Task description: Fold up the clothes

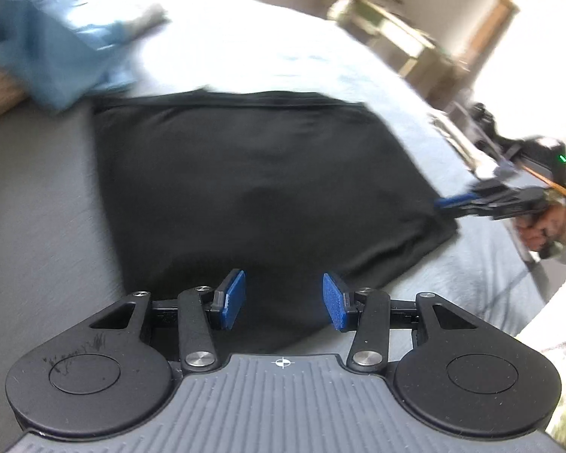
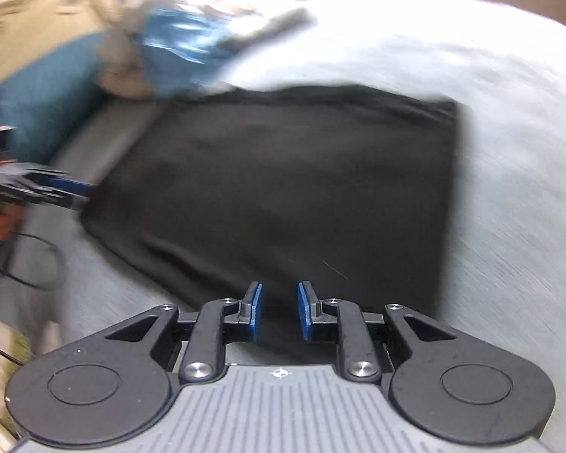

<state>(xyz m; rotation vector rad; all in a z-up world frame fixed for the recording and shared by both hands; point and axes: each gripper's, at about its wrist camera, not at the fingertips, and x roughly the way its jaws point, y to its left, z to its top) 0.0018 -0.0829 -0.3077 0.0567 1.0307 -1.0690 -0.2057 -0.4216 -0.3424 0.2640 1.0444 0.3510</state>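
Left wrist view: the left gripper (image 1: 283, 300) hangs at the near edge of the black garment (image 1: 253, 188), its blue fingers (image 1: 232, 300) wide apart with cloth below the gap but none between them, placed as if to take or to have let go of that hem. The garment lies flat as a neat rectangle on the pale bed (image 1: 264, 41), which reads as a fold already in it. At its right corner the right gripper (image 1: 449, 202) sits low; in the right wrist view its fingers (image 2: 253, 311) stand apart, holding nothing. Beyond, a heap of light blue clothes (image 1: 64, 37) waits at the bed's far side, out of the folding space.
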